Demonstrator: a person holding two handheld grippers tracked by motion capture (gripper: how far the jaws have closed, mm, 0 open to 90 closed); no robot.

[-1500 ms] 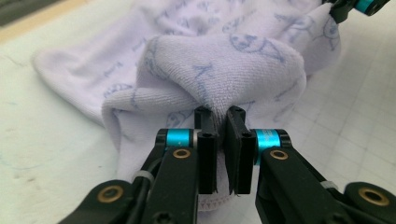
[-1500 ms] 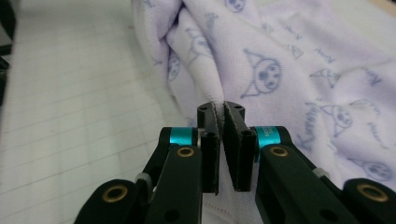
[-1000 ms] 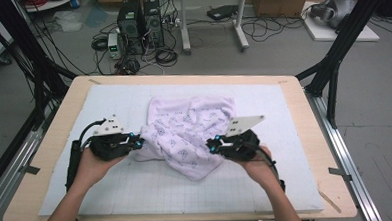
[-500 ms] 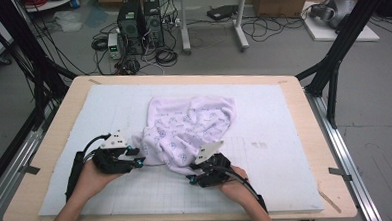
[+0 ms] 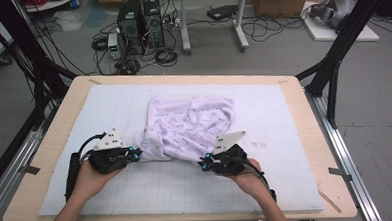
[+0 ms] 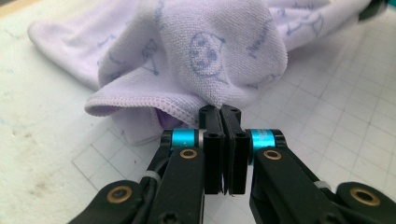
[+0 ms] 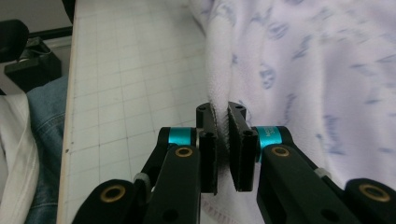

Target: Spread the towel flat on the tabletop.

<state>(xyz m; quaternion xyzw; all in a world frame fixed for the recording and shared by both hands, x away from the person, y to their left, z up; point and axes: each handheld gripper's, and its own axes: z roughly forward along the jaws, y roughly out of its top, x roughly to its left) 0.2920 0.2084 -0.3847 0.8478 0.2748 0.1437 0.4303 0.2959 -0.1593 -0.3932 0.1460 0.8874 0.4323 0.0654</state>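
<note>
A pale lilac cloth [image 5: 189,123] with small blue prints lies crumpled in the middle of the white gridded mat [image 5: 285,136]. My left gripper [image 5: 136,154] is at the cloth's near left corner. In the left gripper view its jaws [image 6: 220,112] have just been closing and now pinch the stitched hem of the cloth [image 6: 205,51]. My right gripper [image 5: 202,164] is at the near right edge. In the right gripper view its jaws [image 7: 221,112] have just been closing too, and a fold of the cloth [image 7: 303,70] is squeezed between them.
The mat covers a wooden table [image 5: 59,126] with a metal rail along each side. Black frame poles [image 5: 332,69] rise at the far right and far left. Computers and cables sit on the floor beyond. The person's jeans [image 7: 42,140] are close to the near table edge.
The right gripper has come left and nearer the person, from the cloth's right side to its near edge. The cloth's near edge has been pulled towards the front. The left gripper has barely shifted.
</note>
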